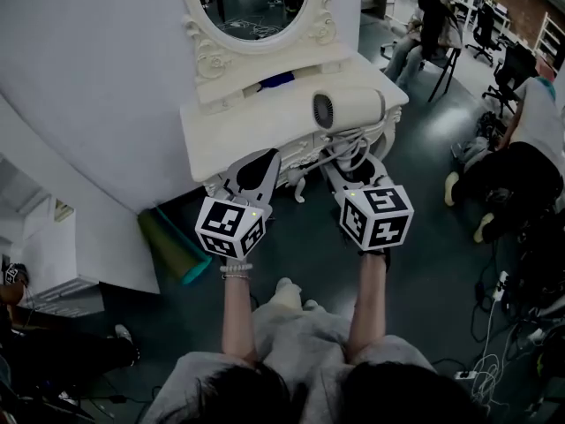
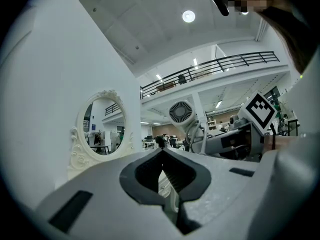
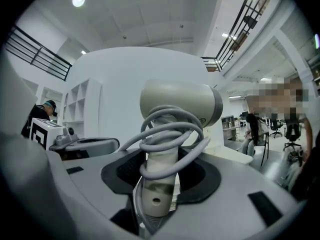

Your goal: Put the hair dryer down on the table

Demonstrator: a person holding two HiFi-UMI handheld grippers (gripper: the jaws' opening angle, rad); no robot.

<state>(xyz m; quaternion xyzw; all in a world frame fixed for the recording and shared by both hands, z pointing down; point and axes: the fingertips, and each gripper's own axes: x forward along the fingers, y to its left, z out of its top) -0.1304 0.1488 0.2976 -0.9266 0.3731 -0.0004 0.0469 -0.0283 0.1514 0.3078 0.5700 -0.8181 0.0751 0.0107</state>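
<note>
White wall backs a white dressing table with an oval mirror. At the table's front edge, the left gripper is pinched closed on nothing. The right gripper clamps the hair dryer by its cord-wrapped handle. The barrel is over the table's right end; whether it touches, I cannot tell.

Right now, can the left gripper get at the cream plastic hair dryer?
Probably yes: the left gripper sits near the hair dryer with nothing between, but its jaws are shut and the right gripper holds it.
</note>
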